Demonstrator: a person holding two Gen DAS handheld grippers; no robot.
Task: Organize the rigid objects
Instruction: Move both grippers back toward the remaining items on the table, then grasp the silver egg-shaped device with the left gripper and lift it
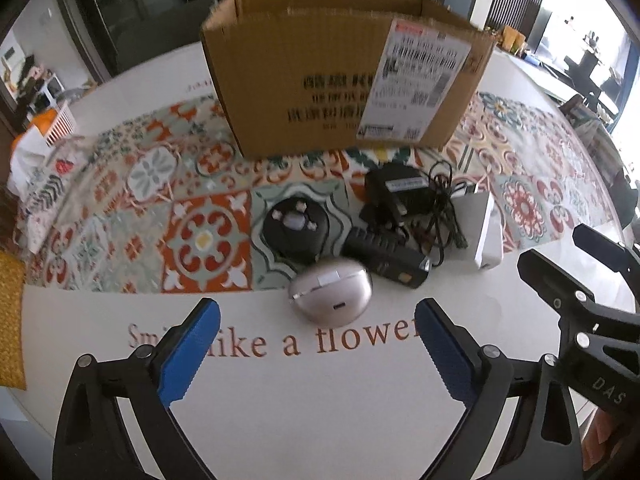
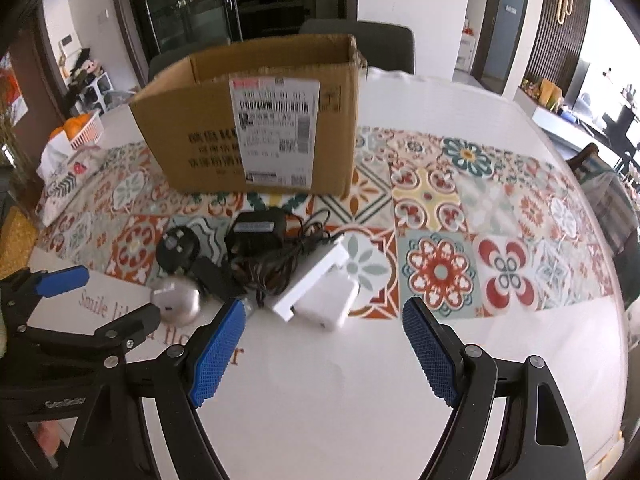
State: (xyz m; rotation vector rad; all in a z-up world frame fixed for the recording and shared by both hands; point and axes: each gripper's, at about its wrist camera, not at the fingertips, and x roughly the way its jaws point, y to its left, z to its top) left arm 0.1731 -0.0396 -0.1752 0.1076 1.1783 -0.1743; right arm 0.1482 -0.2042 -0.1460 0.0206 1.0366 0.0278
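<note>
An open cardboard box [image 1: 340,80] [image 2: 256,124] stands on the patterned tablecloth. In front of it lies a cluster: a silver oval case [image 1: 330,295] [image 2: 176,300], a round black plug [image 1: 295,229] [image 2: 178,249], a black power adapter with cable [image 1: 404,196] [image 2: 256,236], a black ribbed device [image 1: 386,258] [image 2: 216,280] and white boxes [image 1: 486,232] [image 2: 320,290]. My left gripper [image 1: 316,354] is open and empty, just short of the silver case. My right gripper [image 2: 322,354] is open and empty, just short of the white boxes.
The round white table [image 2: 360,400] bears red lettering [image 1: 276,340] near its front edge. A white basket of oranges [image 2: 80,128] sits at the far left. Dark chairs [image 2: 360,46] stand behind the box. The right gripper's frame [image 1: 592,320] shows at the right of the left wrist view.
</note>
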